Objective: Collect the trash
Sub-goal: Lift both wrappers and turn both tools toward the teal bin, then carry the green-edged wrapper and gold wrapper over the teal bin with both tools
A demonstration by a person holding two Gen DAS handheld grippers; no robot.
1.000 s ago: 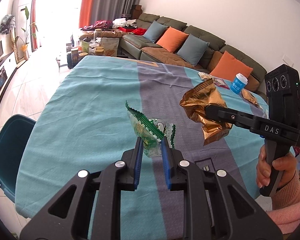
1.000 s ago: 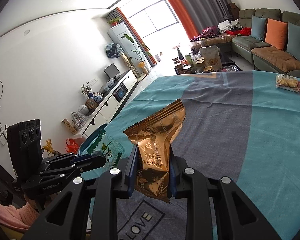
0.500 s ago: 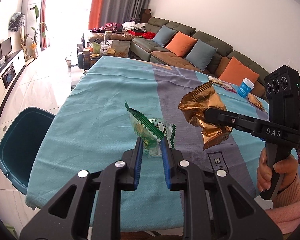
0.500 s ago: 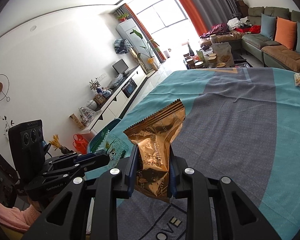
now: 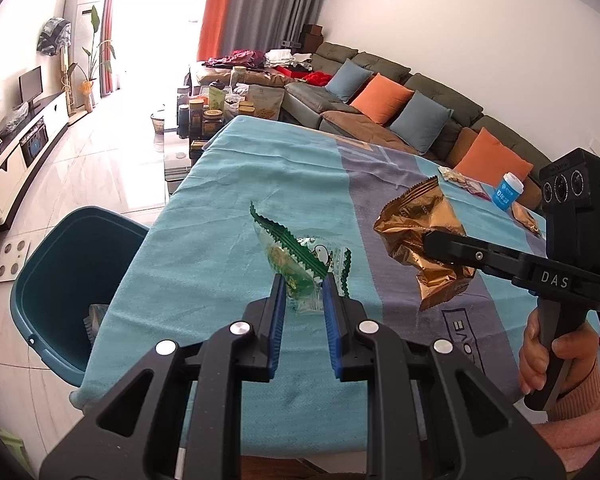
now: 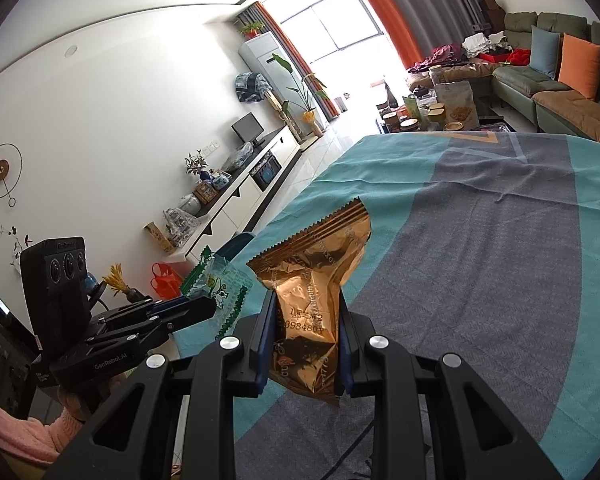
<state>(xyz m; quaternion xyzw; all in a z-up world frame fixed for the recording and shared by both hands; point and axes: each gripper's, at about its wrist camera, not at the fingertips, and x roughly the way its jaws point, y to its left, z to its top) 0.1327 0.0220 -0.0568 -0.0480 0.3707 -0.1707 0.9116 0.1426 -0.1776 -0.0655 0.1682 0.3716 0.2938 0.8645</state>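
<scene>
My left gripper [image 5: 303, 287] is shut on a clear and green snack wrapper [image 5: 296, 260], held above the table's left part. My right gripper [image 6: 306, 312] is shut on a crumpled gold foil wrapper [image 6: 316, 280], held above the table. In the left wrist view the gold wrapper [image 5: 416, 228] hangs to the right in the right gripper [image 5: 432, 244]. In the right wrist view the green wrapper [image 6: 216, 280] and left gripper [image 6: 204, 304] show at the left. A teal trash bin [image 5: 52, 280] stands on the floor by the table's left edge, with some trash inside.
The table [image 5: 228, 208] has a teal and grey cloth. More wrappers [image 5: 460, 180] and a blue-labelled tub [image 5: 508, 192] lie at its far right. A sofa [image 5: 400, 100], a cluttered coffee table [image 5: 220, 108] and a TV cabinet [image 5: 20, 136] stand beyond.
Both grippers have pulled back toward the table's near left edge with their wrappers. More of the teal bin and floor now shows at the left.
</scene>
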